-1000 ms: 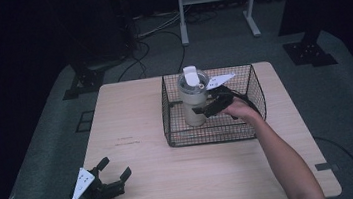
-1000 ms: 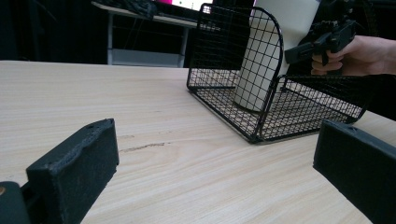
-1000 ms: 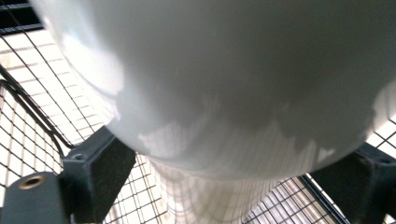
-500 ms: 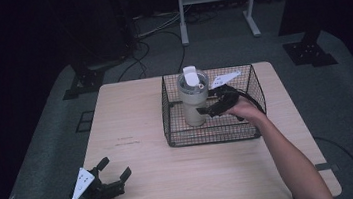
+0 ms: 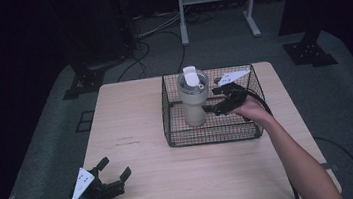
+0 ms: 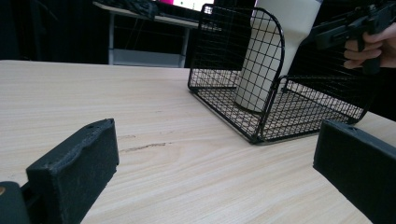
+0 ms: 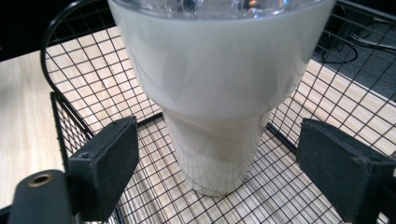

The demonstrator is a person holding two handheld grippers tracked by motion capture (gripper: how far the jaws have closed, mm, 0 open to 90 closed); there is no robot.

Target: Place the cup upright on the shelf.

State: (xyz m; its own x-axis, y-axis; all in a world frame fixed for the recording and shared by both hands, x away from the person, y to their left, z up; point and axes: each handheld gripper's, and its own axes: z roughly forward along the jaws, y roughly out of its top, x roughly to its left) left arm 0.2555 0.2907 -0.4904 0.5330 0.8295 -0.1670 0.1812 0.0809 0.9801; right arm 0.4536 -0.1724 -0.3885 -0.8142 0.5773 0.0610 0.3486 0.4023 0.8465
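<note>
We hold right gripper (image 5: 215, 101) jaws wide open, just beside cream tumbler (image 5: 194, 102) upright in wire basket (image 5: 214, 136). Left gripper (image 5: 114, 171) open, well apart on table (image 5: 131, 114).

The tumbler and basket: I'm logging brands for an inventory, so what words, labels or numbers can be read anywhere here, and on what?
None can be read.
The tumbler shows a plain cream wall, no logo.
The wire basket, table and both grippers carry no legible marking.

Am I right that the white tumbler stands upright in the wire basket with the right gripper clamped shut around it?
Not quite: the right gripper is open, its jaws apart on either side of the upright tumbler in the wire basket, as the right gripper view shows.
</note>
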